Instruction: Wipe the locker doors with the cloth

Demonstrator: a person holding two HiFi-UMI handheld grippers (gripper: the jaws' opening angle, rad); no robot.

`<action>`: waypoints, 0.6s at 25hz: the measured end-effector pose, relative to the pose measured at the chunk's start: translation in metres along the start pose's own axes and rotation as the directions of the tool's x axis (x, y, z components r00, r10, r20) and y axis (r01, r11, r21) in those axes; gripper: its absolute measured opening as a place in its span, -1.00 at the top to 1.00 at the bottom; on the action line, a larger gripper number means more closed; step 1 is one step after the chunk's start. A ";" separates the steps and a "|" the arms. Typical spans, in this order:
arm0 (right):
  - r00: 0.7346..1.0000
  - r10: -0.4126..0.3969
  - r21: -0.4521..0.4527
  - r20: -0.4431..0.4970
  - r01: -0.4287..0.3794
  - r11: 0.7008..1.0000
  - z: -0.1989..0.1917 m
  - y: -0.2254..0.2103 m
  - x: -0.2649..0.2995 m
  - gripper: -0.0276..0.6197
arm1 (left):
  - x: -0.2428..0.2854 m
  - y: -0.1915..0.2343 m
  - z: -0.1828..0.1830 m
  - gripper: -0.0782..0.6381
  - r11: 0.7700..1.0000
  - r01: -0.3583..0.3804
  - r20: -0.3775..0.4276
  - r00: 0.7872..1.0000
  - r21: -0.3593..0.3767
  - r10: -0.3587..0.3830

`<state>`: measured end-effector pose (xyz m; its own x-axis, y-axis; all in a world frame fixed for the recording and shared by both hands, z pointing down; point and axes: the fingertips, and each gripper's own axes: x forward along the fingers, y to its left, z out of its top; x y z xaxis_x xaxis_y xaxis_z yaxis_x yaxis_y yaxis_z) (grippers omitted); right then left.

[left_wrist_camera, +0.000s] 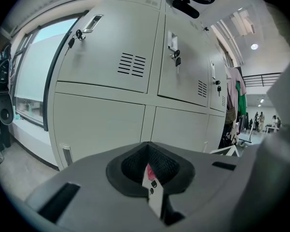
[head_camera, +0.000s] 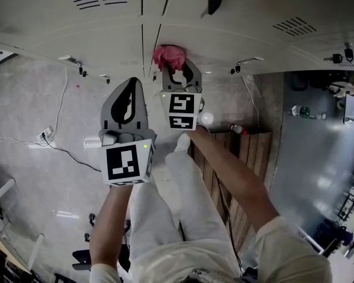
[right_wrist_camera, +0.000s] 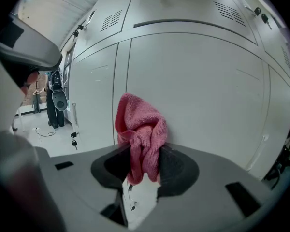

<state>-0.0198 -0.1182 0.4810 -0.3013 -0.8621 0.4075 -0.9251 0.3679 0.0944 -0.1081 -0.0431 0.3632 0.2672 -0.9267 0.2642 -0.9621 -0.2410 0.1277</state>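
1 cloth (right_wrist_camera: 140, 139): pink, fuzzy, bunched into a wad, set against a pale grey lower locker door (right_wrist_camera: 198, 95) near its left seam.
Left gripper (head_camera: 131, 88): jaws together, nothing between them, held back from the doors, forearm raised.
Right gripper (head_camera: 176, 71): jaws clamped on the cloth's lower folds, arm stretched forward, further ahead than the left.
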 end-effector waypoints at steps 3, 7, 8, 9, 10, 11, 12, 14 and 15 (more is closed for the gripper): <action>1.000 -0.003 -0.004 0.001 0.003 1.000 0.000 -0.006 -0.001 0.47 | 0.002 -0.005 0.002 0.77 1.000 0.002 0.001 1.000 -0.003 -0.002; 1.000 -0.018 0.016 -0.008 0.019 1.000 -0.004 -0.017 -0.004 0.47 | 0.004 -0.013 0.004 0.77 1.000 0.009 0.004 1.000 0.001 -0.009; 1.000 -0.022 0.023 -0.010 0.023 0.999 -0.005 -0.020 -0.004 0.47 | 0.004 -0.015 0.004 0.77 1.000 0.010 0.003 1.000 0.002 -0.010; 1.000 -0.026 0.027 -0.011 0.026 0.999 -0.005 -0.023 -0.005 0.47 | 0.005 -0.017 0.004 0.77 1.000 0.012 0.002 1.000 0.004 -0.012; 1.000 -0.028 0.028 -0.010 0.029 0.999 -0.006 -0.026 -0.005 0.47 | 0.005 -0.019 0.004 0.77 1.000 0.013 0.001 1.000 0.006 -0.013; 0.999 -0.031 0.029 -0.010 0.031 0.999 -0.006 -0.029 -0.006 0.47 | 0.006 -0.021 0.003 0.77 1.000 0.016 0.001 1.000 0.008 -0.016; 0.999 -0.034 0.031 -0.011 0.034 0.999 -0.007 -0.032 -0.007 0.47 | 0.007 -0.023 0.003 0.77 1.000 0.018 -0.001 1.000 0.010 -0.018; 0.999 -0.039 0.034 -0.012 0.039 0.999 -0.009 -0.037 -0.008 0.47 | 0.008 -0.026 0.002 0.77 1.000 0.019 -0.005 1.000 0.014 -0.019; 0.999 -0.042 0.034 -0.013 0.043 0.999 -0.010 -0.040 -0.009 0.47 | 0.008 -0.028 0.002 0.77 1.000 0.019 -0.005 1.000 0.016 -0.019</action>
<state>0.0224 -0.1222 0.4828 -0.2589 -0.8721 0.4153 -0.9444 0.3188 0.0807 -0.0795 -0.0446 0.3600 0.2856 -0.9204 0.2669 -0.9576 -0.2630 0.1177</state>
